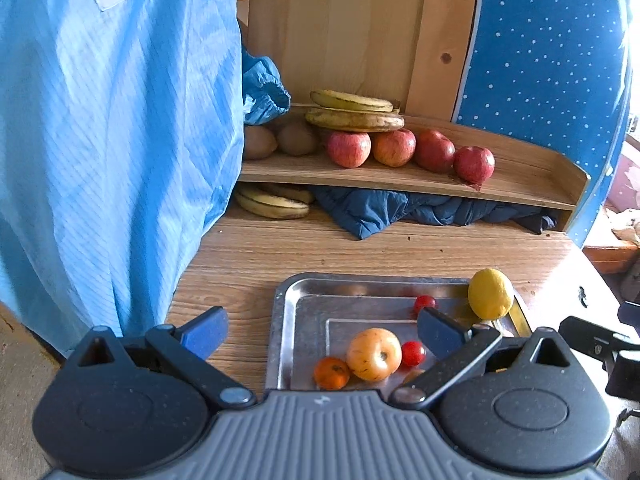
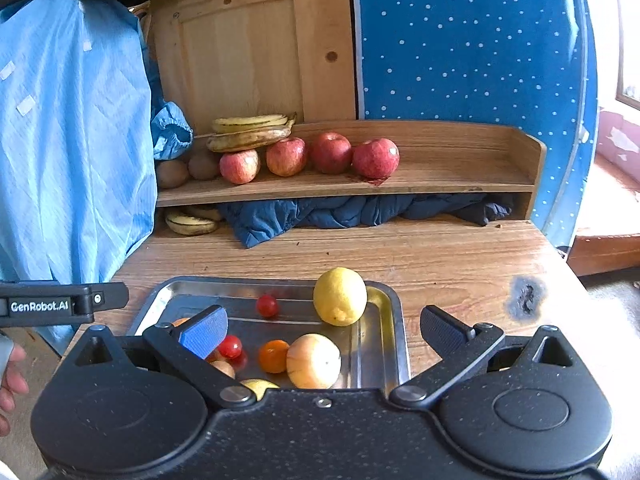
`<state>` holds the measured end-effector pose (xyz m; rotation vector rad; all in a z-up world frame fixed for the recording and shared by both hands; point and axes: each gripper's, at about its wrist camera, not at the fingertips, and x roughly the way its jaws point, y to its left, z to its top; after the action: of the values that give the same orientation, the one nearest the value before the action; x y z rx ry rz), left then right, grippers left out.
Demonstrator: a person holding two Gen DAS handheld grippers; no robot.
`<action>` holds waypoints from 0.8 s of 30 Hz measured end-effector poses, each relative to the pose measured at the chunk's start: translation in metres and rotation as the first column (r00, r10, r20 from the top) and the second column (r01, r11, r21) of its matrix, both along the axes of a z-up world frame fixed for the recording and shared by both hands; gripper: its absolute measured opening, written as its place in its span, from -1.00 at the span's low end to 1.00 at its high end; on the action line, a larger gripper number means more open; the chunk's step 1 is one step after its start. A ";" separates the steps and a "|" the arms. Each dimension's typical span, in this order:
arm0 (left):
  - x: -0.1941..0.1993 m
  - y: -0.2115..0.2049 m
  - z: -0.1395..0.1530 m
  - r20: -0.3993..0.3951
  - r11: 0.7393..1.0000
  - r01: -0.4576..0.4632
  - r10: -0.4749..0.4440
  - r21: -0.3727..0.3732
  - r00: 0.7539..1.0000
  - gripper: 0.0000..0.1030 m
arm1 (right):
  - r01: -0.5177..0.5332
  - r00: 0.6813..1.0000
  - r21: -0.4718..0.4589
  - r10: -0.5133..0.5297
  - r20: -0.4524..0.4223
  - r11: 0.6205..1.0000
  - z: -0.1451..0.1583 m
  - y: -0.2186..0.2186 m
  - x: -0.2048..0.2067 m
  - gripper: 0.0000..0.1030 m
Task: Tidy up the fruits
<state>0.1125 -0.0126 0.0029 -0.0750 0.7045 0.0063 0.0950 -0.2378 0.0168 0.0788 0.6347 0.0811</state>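
So the fruit's split between two spots. Right in front of both claws is a metal tray [image 2: 394, 320] on the wooden table [image 2: 460, 256], and it holds a lemon [image 2: 340, 297] up in its far right corner, a pale yellowish apple [image 2: 314, 361] close to the claws, a small orange fruit [image 2: 273, 356] touching that apple's left side, and a couple of cherry tomatoes [image 2: 267, 305]. There's more stuff at the tray's near edge but the right claw's body hides it, can't tell what it is.

Left claw [image 1: 320, 330] is wide open with nothing in it, hovering over the tray's near left part. Right claw [image 2: 324, 330] is also spread open and empty, over the near right part, with its right finger out past the tray's rim.

Further ahead, a low wooden shelf [image 2: 440, 180] carries four red apples [image 2: 332, 153] in a row, bananas [image 2: 248, 133] stacked on top of the leftmost ones, and two kiwis [image 2: 188, 170] off to the left. Under the shelf there's another banana bunch [image 2: 191, 222] and a crumpled dark blue cloth [image 2: 352, 210].

Behind that: a pine panel [image 2: 240, 56] and a blue board with white dots [image 2: 472, 40]. Light blue fabric [image 2: 72, 140] hangs on the left, and a hand [image 2: 10, 380] peeks in at the right wrist view's left edge.
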 end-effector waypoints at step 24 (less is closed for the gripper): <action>-0.069 0.053 -0.012 0.011 0.988 0.143 -0.142 -0.054 0.990 0.99 | 0.120 0.992 -0.046 -0.121 -0.016 0.992 0.006 0.058 -0.075 0.99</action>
<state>0.0433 0.0408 -0.0092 -0.0767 0.7021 -0.1503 0.0196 -0.1801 0.0227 0.0749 0.6486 -0.0509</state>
